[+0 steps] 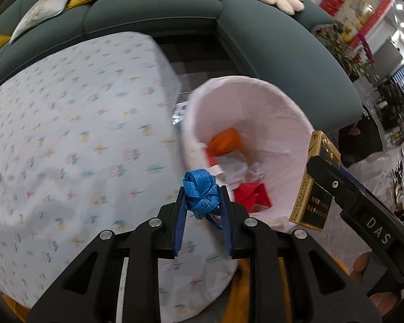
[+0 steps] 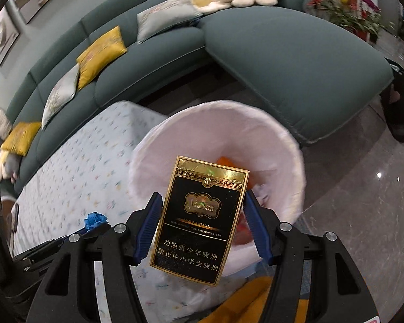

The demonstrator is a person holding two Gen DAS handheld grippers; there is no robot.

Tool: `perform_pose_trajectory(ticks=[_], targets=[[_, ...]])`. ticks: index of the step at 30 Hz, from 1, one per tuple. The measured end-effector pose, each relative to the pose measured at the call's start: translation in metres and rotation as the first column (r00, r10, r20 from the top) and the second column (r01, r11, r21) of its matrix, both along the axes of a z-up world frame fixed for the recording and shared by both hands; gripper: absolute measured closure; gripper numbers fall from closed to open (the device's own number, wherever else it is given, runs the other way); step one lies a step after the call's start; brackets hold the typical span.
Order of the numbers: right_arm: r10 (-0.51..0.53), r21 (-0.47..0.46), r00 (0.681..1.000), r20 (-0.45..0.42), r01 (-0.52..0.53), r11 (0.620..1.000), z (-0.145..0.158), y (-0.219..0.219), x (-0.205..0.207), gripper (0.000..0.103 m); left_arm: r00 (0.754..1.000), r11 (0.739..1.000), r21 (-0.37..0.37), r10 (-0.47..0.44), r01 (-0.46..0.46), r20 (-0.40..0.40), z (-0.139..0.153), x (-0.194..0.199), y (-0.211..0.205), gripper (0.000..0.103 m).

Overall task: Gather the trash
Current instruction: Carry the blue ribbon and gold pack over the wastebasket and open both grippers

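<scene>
My left gripper [image 1: 202, 191] is shut on a bundled blue measuring tape [image 1: 200, 192], held at the near rim of the white-lined trash bin [image 1: 280, 123]. The bin holds orange [image 1: 226, 141] and red [image 1: 253, 197] wrappers and crumpled paper. My right gripper [image 2: 202, 196] is shut on a black and gold cigarette pack [image 2: 199, 220], held upright over the bin [image 2: 288, 156]. The pack [image 1: 316, 185] and the right gripper also show at the right of the left wrist view. The blue tape [image 2: 95, 220] shows at the lower left of the right wrist view.
A low table with a patterned white cloth [image 1: 67, 140] stands left of the bin. A dark green sectional sofa [image 2: 282, 62] with yellow, grey and flower cushions wraps behind. Glossy tiled floor [image 2: 363, 202] lies to the right. A potted plant [image 1: 344, 51] stands behind the sofa.
</scene>
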State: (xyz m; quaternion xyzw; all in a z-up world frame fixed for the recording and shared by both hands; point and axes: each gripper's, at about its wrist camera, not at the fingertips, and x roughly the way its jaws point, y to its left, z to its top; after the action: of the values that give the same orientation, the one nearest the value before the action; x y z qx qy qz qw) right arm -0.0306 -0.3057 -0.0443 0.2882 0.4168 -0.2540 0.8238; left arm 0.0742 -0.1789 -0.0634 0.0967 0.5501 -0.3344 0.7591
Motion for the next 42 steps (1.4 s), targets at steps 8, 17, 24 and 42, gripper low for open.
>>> perform_pose_trajectory(ticks=[8,17,24,42], targets=[[-0.069,0.001,0.997,0.015,0.069,0.998,0.001,-0.041,-0.018,0.044,0.995,0.995,-0.007,-0.095,0.095,0.003,0.0,-0.011,-0.06,0.079],[-0.082,0.013,0.996,0.02,0.081,0.997,-0.006,-0.056,-0.016,0.044,0.994,0.994,-0.01,-0.104,0.105,0.019,-0.003,-0.01,-0.073,0.063],[-0.053,0.014,0.998,0.021,0.052,0.999,-0.006,-0.051,-0.004,0.044,0.997,0.997,0.002,-0.078,0.078,0.017,-0.007,-0.003,-0.065,0.063],[0.021,-0.011,1.0,0.019,-0.021,1.0,0.008,-0.028,0.023,0.044,0.999,1.0,0.026,0.015,-0.016,0.034,-0.008,0.01,-0.026,0.054]])
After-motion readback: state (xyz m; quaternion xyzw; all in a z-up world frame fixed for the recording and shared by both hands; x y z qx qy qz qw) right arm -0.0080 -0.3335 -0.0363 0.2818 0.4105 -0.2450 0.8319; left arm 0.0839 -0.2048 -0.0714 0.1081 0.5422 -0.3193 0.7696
